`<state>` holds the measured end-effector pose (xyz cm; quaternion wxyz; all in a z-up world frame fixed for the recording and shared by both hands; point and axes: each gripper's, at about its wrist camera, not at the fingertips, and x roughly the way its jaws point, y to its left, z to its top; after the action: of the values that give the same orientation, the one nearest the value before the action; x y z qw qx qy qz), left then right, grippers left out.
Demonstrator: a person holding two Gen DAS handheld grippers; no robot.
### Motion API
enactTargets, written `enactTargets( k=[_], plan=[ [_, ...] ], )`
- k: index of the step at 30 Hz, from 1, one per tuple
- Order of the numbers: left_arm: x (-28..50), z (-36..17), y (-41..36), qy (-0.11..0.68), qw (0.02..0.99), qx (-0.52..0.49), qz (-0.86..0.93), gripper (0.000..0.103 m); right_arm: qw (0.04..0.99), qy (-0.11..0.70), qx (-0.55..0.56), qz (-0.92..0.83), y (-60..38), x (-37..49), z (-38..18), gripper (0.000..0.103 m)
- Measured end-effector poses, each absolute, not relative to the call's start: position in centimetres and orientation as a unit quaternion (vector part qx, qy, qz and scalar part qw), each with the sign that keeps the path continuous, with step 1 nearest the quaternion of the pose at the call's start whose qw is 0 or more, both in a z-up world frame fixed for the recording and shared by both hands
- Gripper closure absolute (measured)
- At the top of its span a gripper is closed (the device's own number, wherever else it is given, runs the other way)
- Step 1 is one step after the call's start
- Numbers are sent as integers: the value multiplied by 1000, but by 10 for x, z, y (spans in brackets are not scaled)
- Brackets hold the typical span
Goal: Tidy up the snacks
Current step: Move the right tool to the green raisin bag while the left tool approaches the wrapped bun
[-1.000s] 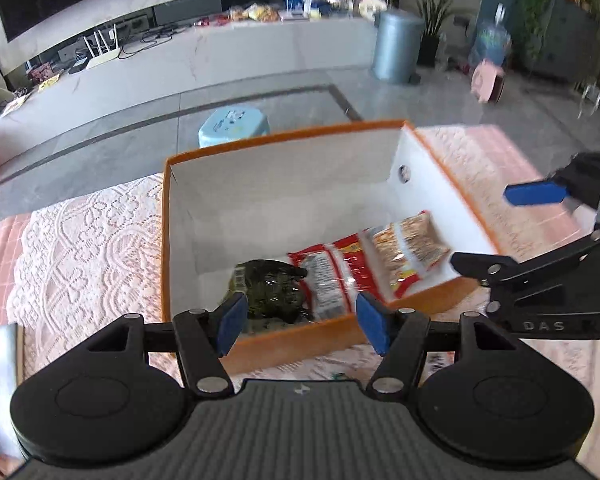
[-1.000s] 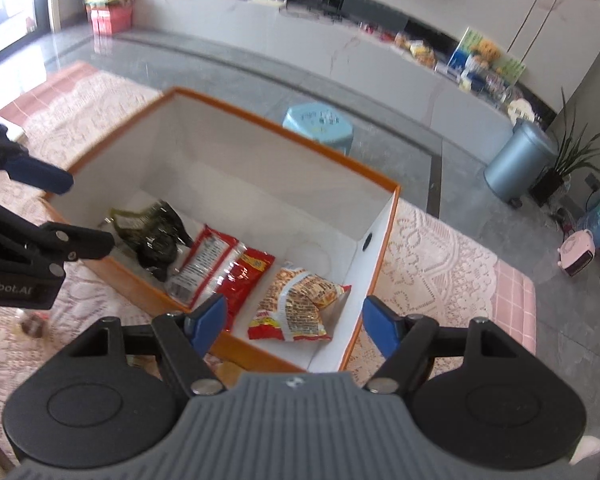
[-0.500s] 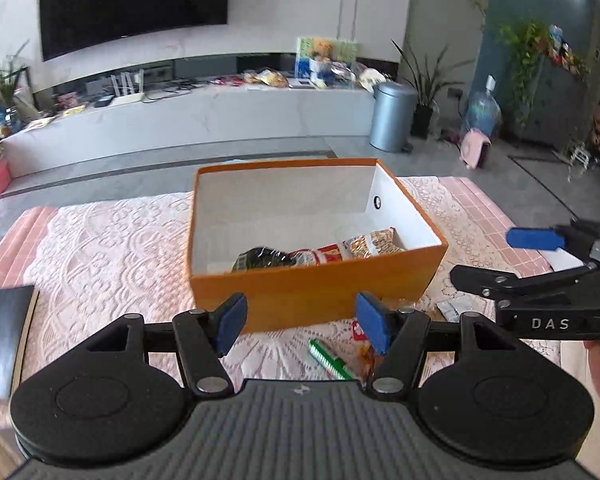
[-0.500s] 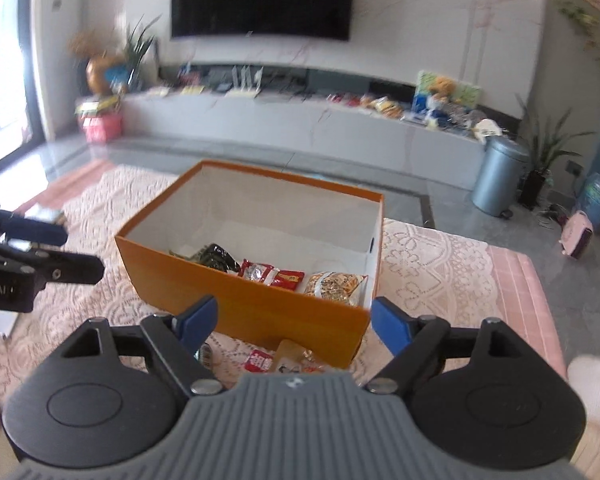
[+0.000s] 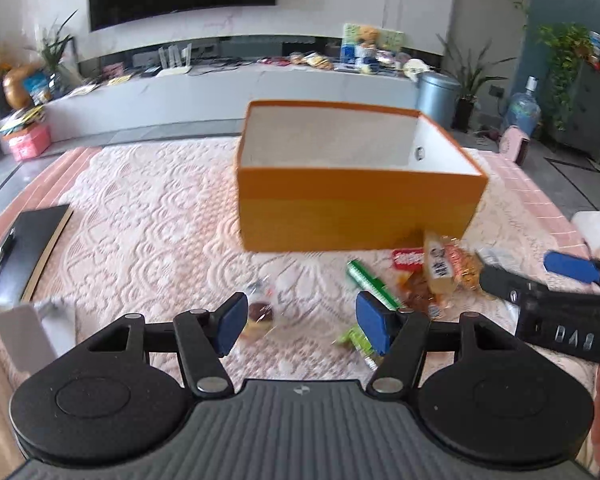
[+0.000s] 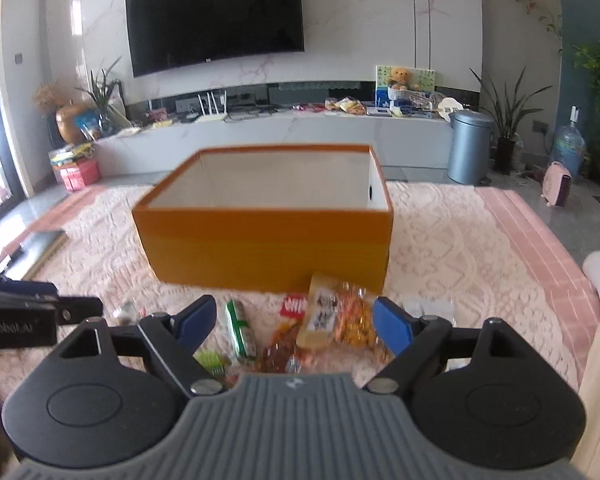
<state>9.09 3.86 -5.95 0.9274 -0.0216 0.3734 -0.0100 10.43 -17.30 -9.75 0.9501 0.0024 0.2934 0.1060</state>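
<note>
Currently the loose snacks lie on the lace tablecloth (image 5: 148, 216) just in front of the orange box (image 6: 266, 240): a yellow-orange packet (image 6: 334, 318), a green stick pack (image 6: 239, 328), a red packet (image 5: 408, 258), a small round cake pack (image 5: 260, 312). Left gripper (image 5: 300, 322) and right gripper (image 6: 290, 322) hover above them, jaws apart, holding nothing.

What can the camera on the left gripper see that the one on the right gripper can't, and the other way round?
Only the left wrist view shows the black notebook on the cloth and the small clear-wrapped snack between the open left gripper fingers. Only the right wrist view shows the whole television. Both show the orange box, the green stick pack, the peanut bag and the open right gripper.
</note>
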Motion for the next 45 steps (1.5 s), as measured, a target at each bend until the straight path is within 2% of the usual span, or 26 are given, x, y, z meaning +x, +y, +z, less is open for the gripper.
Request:
enactTargets(
  k=[8, 26, 32, 37, 45],
  plan=[
    [92, -85, 55, 412, 910, -39, -7, 24, 934, 338, -23, 118, -152, 108, -134, 18],
    [118, -115, 66, 448, 893, -39, -3, 24, 903, 382, -54, 188, -102, 134, -164, 18],
    [122, -123, 69, 446, 894, -41, -12, 24, 893, 404, -56, 189, -98, 143, -178, 28],
    [123, -129, 72, 442, 896, -47, -17, 24, 889, 409, -58, 200, -94, 145, -185, 41],
    [129, -134, 73, 432, 900, -52, -21, 24, 890, 398, -58, 213, -98, 144, -188, 47]
  ],
)
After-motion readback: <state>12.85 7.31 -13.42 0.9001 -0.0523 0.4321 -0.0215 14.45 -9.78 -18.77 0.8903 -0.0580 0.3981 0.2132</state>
